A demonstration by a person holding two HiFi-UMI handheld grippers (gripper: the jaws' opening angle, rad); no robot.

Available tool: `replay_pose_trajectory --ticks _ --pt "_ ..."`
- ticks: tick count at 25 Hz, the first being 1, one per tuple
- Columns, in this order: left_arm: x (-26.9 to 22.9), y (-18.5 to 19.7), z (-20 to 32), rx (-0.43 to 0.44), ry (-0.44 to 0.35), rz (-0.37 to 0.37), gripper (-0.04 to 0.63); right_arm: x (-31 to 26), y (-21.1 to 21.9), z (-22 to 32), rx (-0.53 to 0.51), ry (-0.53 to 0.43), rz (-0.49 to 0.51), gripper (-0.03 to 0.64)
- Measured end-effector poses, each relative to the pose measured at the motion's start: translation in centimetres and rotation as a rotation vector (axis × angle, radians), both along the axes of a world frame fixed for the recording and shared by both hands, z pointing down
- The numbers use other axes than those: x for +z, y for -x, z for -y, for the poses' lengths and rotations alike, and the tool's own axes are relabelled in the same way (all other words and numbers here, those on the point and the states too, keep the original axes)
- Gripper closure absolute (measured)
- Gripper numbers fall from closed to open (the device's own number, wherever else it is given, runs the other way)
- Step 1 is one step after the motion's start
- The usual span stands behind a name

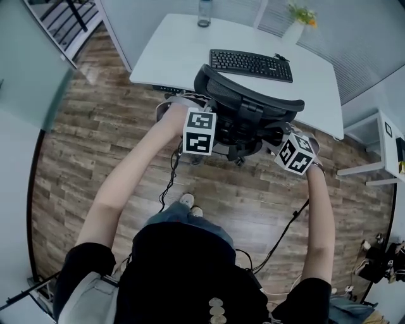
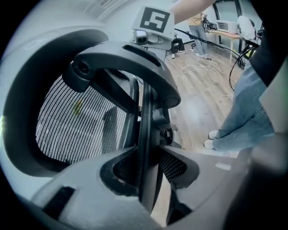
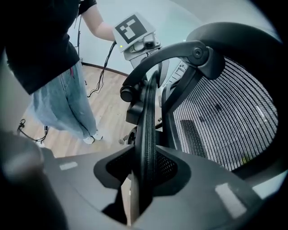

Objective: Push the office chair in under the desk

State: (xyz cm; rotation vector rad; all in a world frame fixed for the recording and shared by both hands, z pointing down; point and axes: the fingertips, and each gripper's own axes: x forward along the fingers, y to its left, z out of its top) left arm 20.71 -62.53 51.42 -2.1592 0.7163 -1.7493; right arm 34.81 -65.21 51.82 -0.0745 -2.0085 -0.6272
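Observation:
A black mesh office chair [image 1: 243,107] stands with its seat side against the front edge of the white desk [image 1: 183,44]. My left gripper [image 1: 212,123] is at the left edge of the backrest and my right gripper [image 1: 278,138] at the right edge. In the left gripper view the jaws of the left gripper [image 2: 146,166] are closed on the backrest's thin black rim [image 2: 145,130]. The right gripper [image 3: 145,168] clamps the opposite rim [image 3: 147,121] the same way. Each gripper's marker cube shows in the other's view.
A black keyboard [image 1: 251,64], a bottle [image 1: 204,14] and a potted plant [image 1: 297,25] sit on the desk. A small white side table [image 1: 373,145] stands to the right. Cables [image 1: 168,183] trail over the wooden floor by my shoes [image 1: 188,202].

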Motion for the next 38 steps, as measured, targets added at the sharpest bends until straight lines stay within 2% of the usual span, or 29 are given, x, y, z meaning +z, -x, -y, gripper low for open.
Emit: replay_pose_trajectory --ticks 9,25,29,34,38 --pt "0.1 1.2 4.6 -0.007 0.006 -0.010 0.451 0.1 1.3 5.0 0.008 -0.004 -0.013 0.488" --pt "0.0 1.4 4.9 0.013 -0.002 -0.012 0.449 -0.1 1.6 5.2 0.026 -0.033 -0.013 0.474" --pt "-0.2 1.5 4.8 0.023 -0.042 -0.019 0.442 -0.2 1.5 4.8 0.044 -0.066 -0.025 0.472" --pt "-1.5 1.9 4.3 0.020 -0.136 -0.014 0.430 -1.7 1.0 4.1 0.066 -0.091 0.009 0.453" --pt "-3.8 2.8 3.0 -0.007 -0.226 -0.044 0.493 -3.8 0.8 3.3 0.116 -0.104 0.098 0.445"
